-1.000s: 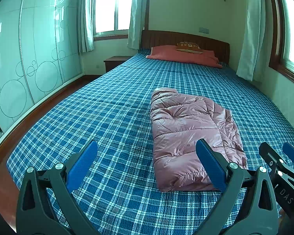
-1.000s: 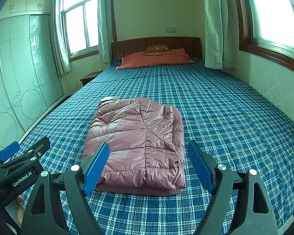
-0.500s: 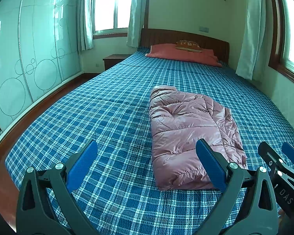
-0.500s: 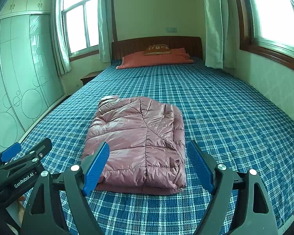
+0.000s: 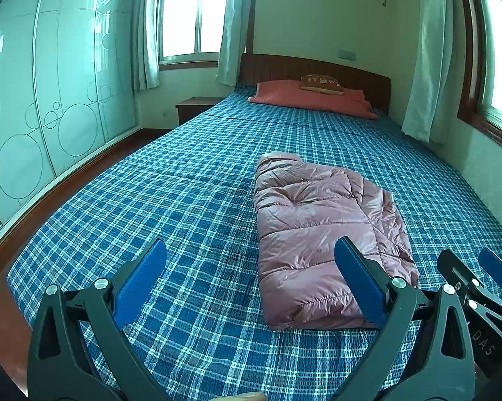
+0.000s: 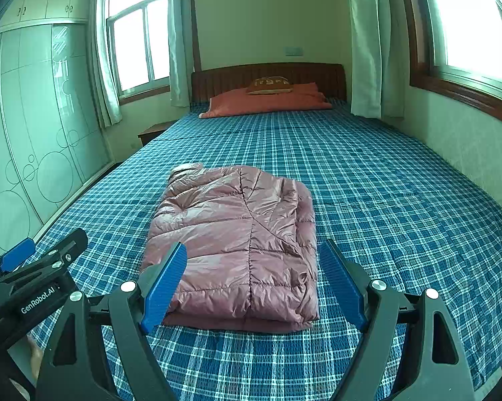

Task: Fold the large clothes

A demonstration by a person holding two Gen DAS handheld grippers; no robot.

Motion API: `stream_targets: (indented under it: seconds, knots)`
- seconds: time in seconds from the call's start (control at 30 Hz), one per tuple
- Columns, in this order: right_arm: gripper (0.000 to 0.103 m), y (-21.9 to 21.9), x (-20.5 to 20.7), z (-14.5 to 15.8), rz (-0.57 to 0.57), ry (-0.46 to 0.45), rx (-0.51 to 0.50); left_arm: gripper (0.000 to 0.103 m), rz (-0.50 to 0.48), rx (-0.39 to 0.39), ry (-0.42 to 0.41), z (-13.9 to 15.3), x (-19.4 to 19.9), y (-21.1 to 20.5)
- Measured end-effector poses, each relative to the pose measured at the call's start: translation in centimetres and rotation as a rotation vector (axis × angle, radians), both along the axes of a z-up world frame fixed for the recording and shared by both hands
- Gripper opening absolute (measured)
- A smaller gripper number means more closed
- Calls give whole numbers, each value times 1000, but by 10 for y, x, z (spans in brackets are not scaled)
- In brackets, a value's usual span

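A pink puffer jacket [image 5: 321,234] [image 6: 241,244] lies folded into a compact rectangle on the blue plaid bed [image 5: 184,207] [image 6: 401,207]. My left gripper [image 5: 247,260] hovers open in front of the jacket's near left corner, nothing between its blue pads. My right gripper [image 6: 254,260] also stands open just short of the jacket's near edge, the fabric showing between the pads but untouched. Each gripper shows at the edge of the other's view: the right gripper [image 5: 478,287] at the far right, the left gripper [image 6: 33,267] at the far left.
A red pillow [image 5: 311,98] with a small brown cushion [image 6: 269,85] lies by the wooden headboard. A glass-fronted wardrobe [image 5: 43,100] runs along the left. A nightstand [image 5: 197,108] stands at the bed's far left, curtained windows behind and to the right.
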State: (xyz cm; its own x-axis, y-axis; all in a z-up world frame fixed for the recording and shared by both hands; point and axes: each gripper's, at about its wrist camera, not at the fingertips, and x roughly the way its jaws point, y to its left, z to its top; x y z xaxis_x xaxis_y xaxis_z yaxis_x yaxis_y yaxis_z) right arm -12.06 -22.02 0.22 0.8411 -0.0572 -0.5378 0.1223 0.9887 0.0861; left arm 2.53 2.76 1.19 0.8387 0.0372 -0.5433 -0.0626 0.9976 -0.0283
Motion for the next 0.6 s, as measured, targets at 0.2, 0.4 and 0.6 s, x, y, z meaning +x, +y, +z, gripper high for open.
stream_targets:
  seconds: [0.2,0.4,0.6]
  knots:
    - [80,1,1,-1,1,4,-2,100,-3,11,4,-2,1,-2]
    - [80,1,2,-2,2,4,-4,101,-12,19,-7,-2,1,-3]
    - [80,1,3,-5,4,10,-5,101,-22,15,-20,-2,2,-4]
